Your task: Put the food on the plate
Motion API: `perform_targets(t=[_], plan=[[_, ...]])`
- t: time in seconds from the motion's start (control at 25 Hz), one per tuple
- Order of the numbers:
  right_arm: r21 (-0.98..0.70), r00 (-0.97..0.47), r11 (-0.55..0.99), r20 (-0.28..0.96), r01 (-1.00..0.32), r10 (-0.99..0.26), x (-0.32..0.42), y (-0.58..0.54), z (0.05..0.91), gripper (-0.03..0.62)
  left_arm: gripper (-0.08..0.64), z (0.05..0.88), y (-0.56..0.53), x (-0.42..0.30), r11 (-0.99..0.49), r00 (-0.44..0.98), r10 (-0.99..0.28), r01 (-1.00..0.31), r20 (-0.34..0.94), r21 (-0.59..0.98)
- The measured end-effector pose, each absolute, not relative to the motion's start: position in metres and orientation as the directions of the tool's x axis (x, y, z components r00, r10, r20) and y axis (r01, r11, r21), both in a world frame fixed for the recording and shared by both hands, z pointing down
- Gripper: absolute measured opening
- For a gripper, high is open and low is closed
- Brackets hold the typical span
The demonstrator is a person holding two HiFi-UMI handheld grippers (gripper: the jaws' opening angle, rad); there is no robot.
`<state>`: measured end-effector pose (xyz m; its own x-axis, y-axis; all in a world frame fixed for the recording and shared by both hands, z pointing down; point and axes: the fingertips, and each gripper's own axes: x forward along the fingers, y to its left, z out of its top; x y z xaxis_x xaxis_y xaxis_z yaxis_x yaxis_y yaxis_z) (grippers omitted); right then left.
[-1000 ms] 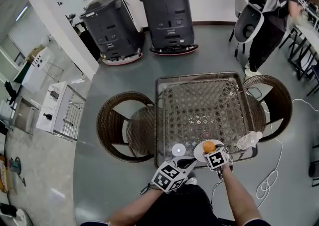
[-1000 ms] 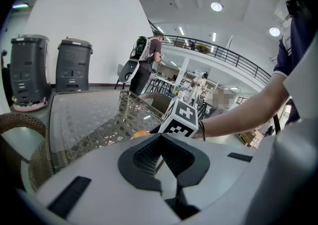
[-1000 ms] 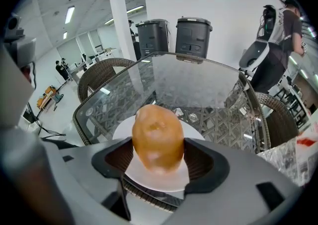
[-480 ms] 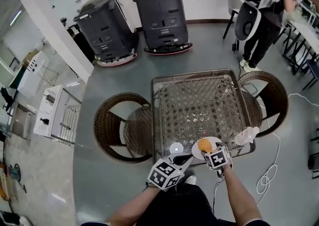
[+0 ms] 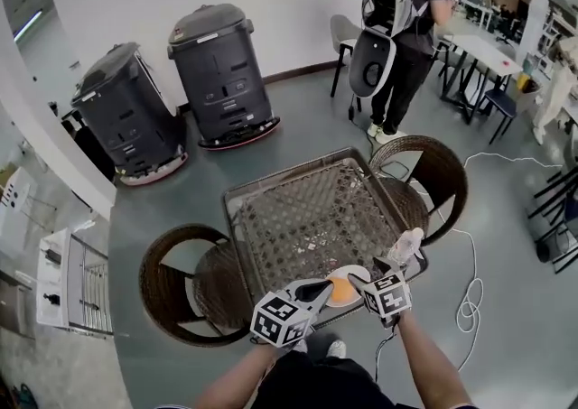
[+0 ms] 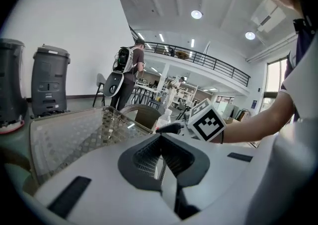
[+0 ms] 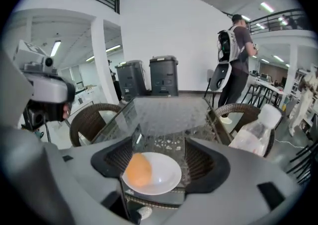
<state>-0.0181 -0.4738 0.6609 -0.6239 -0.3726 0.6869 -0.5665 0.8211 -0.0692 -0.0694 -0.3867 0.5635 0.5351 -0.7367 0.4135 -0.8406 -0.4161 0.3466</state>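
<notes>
The food (image 7: 137,169), an orange egg-shaped piece, is lying on the plate (image 7: 166,182), over the plate's left half as the right gripper view shows it. There it is looking slightly longer than wide, with its long axis running from the plate's near rim toward its far rim. Neither end is reading as a clear tip, and from the head view it is looking nearly round.

The plate, white and shallow, is holding nothing else and is sitting at the near edge of the glass-topped wicker table (image 5: 307,209). A clear plastic bottle (image 5: 404,247) is resting near the plate's right side.

The right gripper (image 7: 161,145) is hovering at the plate's near side, its jaws spread wide and clamping nothing. The left gripper (image 6: 160,142) is pointing toward the plate's left rim, its jaws pressed together with nothing between them.

A second ago the food was showing straight ahead of the right gripper's marker cube. Now it is showing further toward the plate's left, between the two grippers' tips. The head view has also swung, so the table is appearing turned.
</notes>
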Motion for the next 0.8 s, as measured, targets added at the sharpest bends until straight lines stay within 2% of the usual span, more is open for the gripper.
perform_targets(t=[0.04,0.24,0.56,0.8], plan=[[-0.067,-0.637,0.811,0.658,-0.581,-0.402,-0.017,-0.477,0.647,0.335,0.009,0.558,-0.391,-0.067,-0.437,0.551,-0.731,-0.831,0.403,0.344],[-0.055,-0.692,0.775,0.492,-0.63,-0.528,-0.007,-0.477,0.575,0.209,0.009,0.534,-0.406,-0.052,-0.493,0.59,-0.732,-0.804,0.341,0.332],[-0.067,-0.706,0.73,0.33,-0.68,-0.627,0.02,-0.468,0.511,0.006,0.009,0.499,-0.411,-0.029,-0.574,0.652,-0.715,-0.754,0.252,0.321],[-0.096,-0.755,0.76,0.243,-0.643,-0.609,0.017,-0.454,0.483,0.005,0.009,0.471,-0.4,-0.025,-0.619,0.68,-0.708,-0.727,0.19,0.296]])
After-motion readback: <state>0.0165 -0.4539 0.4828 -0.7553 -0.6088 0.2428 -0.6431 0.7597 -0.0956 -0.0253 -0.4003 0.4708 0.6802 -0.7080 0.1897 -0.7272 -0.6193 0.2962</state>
